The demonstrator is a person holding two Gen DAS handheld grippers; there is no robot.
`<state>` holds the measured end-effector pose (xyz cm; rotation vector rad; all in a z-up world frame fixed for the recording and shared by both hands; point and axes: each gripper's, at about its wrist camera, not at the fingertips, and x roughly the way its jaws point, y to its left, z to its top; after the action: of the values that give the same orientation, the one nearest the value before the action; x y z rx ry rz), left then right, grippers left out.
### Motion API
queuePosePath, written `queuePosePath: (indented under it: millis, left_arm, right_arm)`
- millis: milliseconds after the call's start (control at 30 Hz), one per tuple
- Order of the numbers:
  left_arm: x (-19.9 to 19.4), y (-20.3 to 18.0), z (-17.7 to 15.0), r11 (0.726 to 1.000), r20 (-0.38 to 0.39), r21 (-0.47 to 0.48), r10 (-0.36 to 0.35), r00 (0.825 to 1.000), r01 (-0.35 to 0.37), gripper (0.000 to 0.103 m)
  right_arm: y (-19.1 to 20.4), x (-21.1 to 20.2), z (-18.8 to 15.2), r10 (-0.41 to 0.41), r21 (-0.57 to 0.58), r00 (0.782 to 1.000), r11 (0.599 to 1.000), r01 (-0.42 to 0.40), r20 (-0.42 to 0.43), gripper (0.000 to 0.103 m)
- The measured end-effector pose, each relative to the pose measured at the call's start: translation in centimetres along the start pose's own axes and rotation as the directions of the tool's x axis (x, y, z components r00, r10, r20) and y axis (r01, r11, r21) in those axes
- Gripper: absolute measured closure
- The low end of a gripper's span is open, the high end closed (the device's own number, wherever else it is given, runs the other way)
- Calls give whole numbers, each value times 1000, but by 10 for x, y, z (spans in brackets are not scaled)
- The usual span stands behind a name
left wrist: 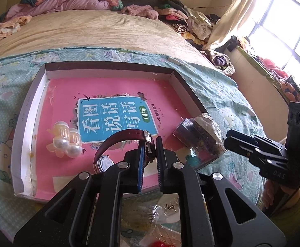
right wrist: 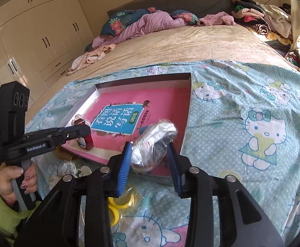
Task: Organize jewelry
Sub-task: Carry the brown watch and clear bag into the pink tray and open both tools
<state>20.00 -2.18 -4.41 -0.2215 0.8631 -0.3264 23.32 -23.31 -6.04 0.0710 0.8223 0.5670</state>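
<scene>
A shallow cardboard tray [left wrist: 26, 123] [right wrist: 188, 107] lined with a pink book lies on the cartoon-cat bedsheet. My left gripper [left wrist: 151, 144] [right wrist: 86, 131] is shut on the dark red strap of a wristwatch [left wrist: 125, 135] [right wrist: 89, 142], low over the tray's near edge, with the dial [left wrist: 104, 163] hanging to the left. A pearl hair clip [left wrist: 65, 142] rests in the tray's left part. My right gripper [right wrist: 149, 144] [left wrist: 228, 140] stands open around a clear plastic packet [right wrist: 154, 142] [left wrist: 199, 135] of dark jewelry, which lies on the tray's near right corner.
Loose items lie on the sheet in front of the tray: yellow rings [right wrist: 117, 203], small clear bags and a spring [left wrist: 170, 207]. A hand in a green sleeve [right wrist: 12, 179] grips the left tool. Clothes [left wrist: 187, 20] are piled at the bed's far end.
</scene>
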Motion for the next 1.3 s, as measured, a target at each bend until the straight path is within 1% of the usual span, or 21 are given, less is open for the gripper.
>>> queuePosePath:
  millis: [200,267,500,600,667,700,733,800,833,867,900,967,1000,1033,1067,1167,1233,1300]
  left_arm:
    - [13,4,7,1000,-16,-7,14,1000,-14,97]
    - [17,6,8,1000,-20,-12,17,1000,-17,97]
    - [26,11,11,999,-33,-21,29,999,-30,96]
    - [26,13,12,999,-32,-25,37,999,-37,92]
    - [24,13,12,999,-30,-25,38,999,-39,83]
    - [23,13,12,999,-29,-23,38,999,-39,77]
    - [22,13,12,999,-27,-22,37,999,-37,73]
    - [19,12,12,999,-25,-21,35,999,-36,70]
    - [19,12,12,999,-24,-20,35,999,-35,70]
    - [19,12,11,999,-26,-20,35,999,-36,69]
    - [17,12,11,999,-26,-19,35,999,-35,67]
    - [14,11,10,999,-23,-21,33,999,-33,64]
    - [11,10,10,999,-19,-22,31,999,-31,61]
    - [8,9,10,999,-14,-22,31,999,-32,55]
    - [4,8,11,999,-7,-22,33,999,-33,53]
    - [-9,7,13,999,14,-19,48,999,-47,42]
    - [-17,7,15,997,27,-22,71,997,-70,30]
    - [-26,8,15,996,48,-25,89,995,-88,26]
  right_arm:
    - [0,19,1,-27,-28,1000,999,26,-14,68]
    - [-1,26,4,-20,-30,1000,999,20,-16,68]
    - [0,46,17,-73,-78,997,994,72,0,69]
    - [-2,51,24,-76,-73,997,994,76,4,70]
    - [-2,52,27,-72,-66,997,995,72,10,69]
    - [-2,51,27,-69,-65,998,995,69,13,68]
    - [-1,49,28,-64,-63,998,996,65,17,67]
    - [0,44,28,-55,-59,998,997,56,29,66]
    - [0,41,27,-53,-55,998,997,55,34,62]
    - [-1,38,27,-52,-49,998,997,54,42,53]
    - [-1,34,27,-51,-44,997,998,53,49,49]
    - [-1,27,26,-49,-33,997,998,51,66,36]
    - [0,22,26,-48,-27,996,998,50,76,33]
    - [0,18,26,-47,-23,995,999,49,84,27]
    - [1,15,26,-47,-21,995,999,49,90,24]
    - [2,5,25,-43,-10,993,999,45,109,19]
    - [2,-2,25,-44,-5,992,999,45,120,18]
    - [3,-7,24,-44,1,991,999,45,128,16]
